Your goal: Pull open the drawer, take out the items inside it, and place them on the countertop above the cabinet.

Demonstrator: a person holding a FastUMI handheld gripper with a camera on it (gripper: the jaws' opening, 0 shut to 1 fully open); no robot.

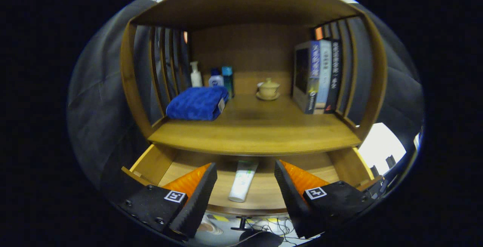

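Currently your gripper [245, 186] is spread wide, holding nothing; tube [242, 182] lies between the fingers in the open drawer [151, 162]. Beyond, on the countertop [256, 130]: blue towel [198, 103], bottles [211, 77], lidded cup [268, 88], books [317, 77].

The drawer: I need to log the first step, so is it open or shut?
Open. The drawer is pulled out under the countertop, a white tube lying inside, between the open gripper's fingers.
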